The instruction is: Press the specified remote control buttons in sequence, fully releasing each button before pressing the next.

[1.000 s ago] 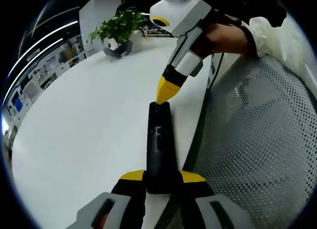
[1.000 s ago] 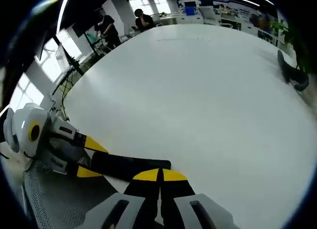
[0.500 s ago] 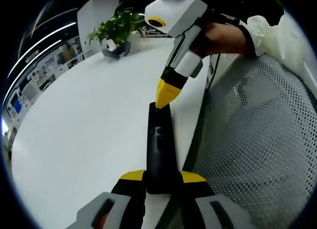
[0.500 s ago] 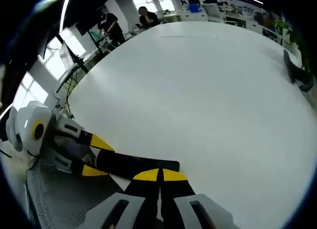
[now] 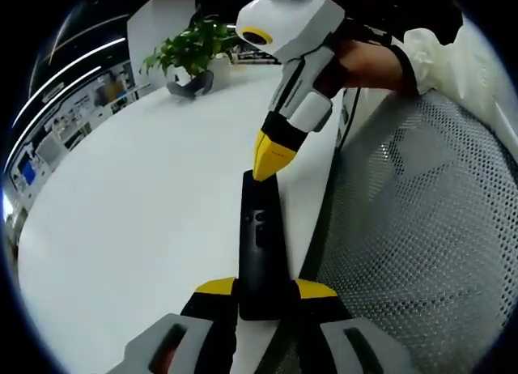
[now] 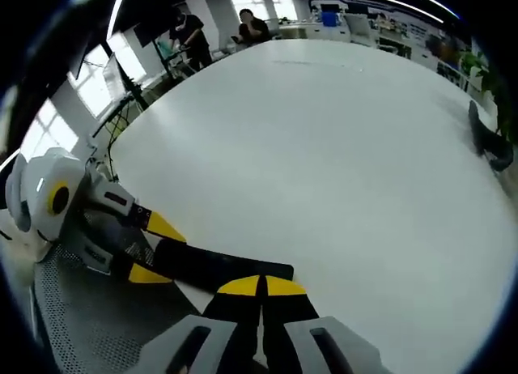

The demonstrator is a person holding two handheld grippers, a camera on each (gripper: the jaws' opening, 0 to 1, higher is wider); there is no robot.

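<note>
A slim black remote control point(image 5: 259, 236) points away from me in the left gripper view, near the table's right edge. My left gripper point(image 5: 265, 289) is shut on its near end, a yellow fingertip on each side. My right gripper point(image 5: 267, 165) comes down from above, shut, its yellow tip touching the remote's far end. In the right gripper view the remote point(image 6: 218, 265) lies across the bottom, just beyond my right gripper's point(image 6: 261, 285) closed yellow tips, with the left gripper point(image 6: 150, 248) clamped on its left end.
The white table point(image 5: 137, 196) spreads to the left. A potted plant point(image 5: 193, 46) and a dark headset point(image 5: 193, 82) stand at its far end. Perforated grey mesh point(image 5: 421, 228) lies to the right. People point(image 6: 255, 26) stand beyond the table.
My right gripper has tilted and shifted slightly, its tip still at the remote's far end. The remote and the left gripper have stayed put.
</note>
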